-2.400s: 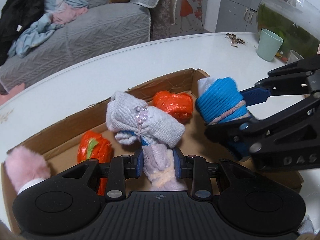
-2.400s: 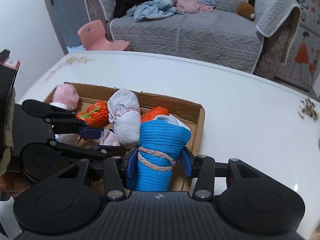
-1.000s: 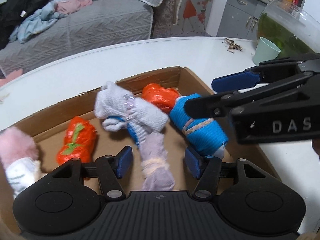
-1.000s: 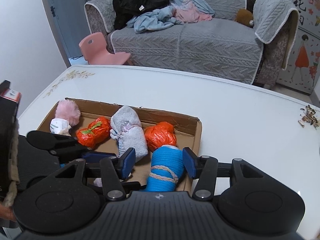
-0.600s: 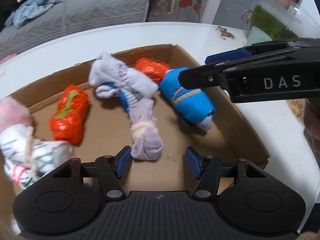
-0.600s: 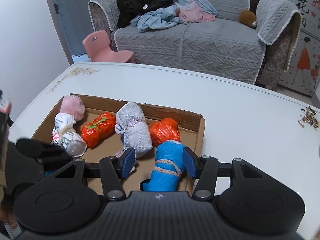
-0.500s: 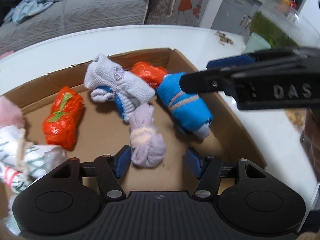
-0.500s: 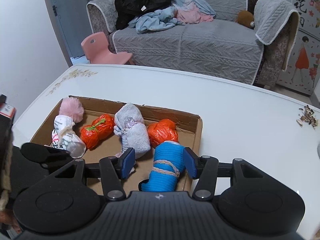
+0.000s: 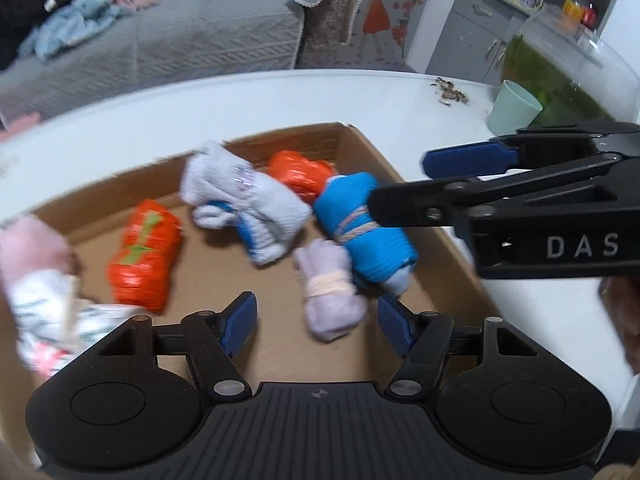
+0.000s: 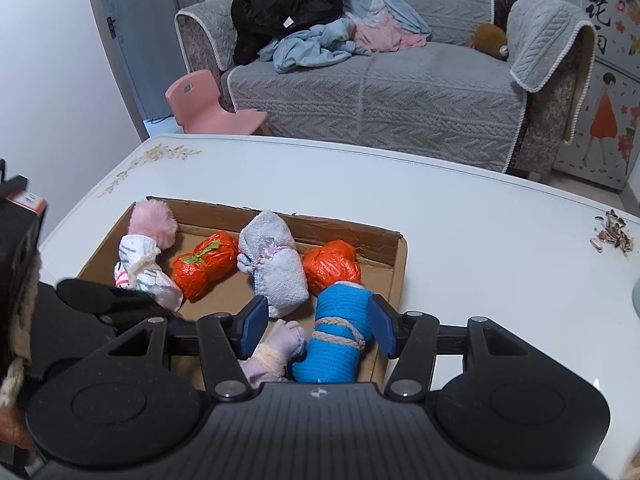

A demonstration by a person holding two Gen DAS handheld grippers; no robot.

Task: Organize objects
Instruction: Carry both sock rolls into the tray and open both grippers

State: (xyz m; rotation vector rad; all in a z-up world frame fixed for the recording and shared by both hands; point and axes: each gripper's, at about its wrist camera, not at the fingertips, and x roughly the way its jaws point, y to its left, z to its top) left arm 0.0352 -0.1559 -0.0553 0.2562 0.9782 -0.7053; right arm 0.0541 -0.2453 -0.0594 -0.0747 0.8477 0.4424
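A shallow cardboard box (image 9: 360, 140) (image 10: 340, 228) on the white table holds several tied sock bundles. A blue roll (image 9: 360, 232) (image 10: 336, 340) lies at its right end, and a lilac bundle (image 9: 328, 296) (image 10: 276, 348) lies beside it. Further in are a grey-white bundle (image 9: 248, 196), two orange ones (image 9: 144, 252) (image 9: 300, 172) and a pink fluffy one (image 10: 152, 224). My left gripper (image 9: 316, 326) hovers over the lilac bundle, jaws opening, pads clear of it. My right gripper (image 10: 318, 324) (image 9: 398, 180) hovers above the blue roll, jaws opening, not pressing it.
A mint cup (image 9: 514, 106) and a glass tank (image 9: 560, 72) stand at the table's far right. Seed husks (image 10: 612, 232) lie near them. Beyond the table are a grey sofa (image 10: 380, 92) piled with clothes and a pink chair (image 10: 208, 104).
Both grippers let go: the lilac bundle and the blue roll now lie in the box. The jaws have widened and both grippers have drawn back above the box.
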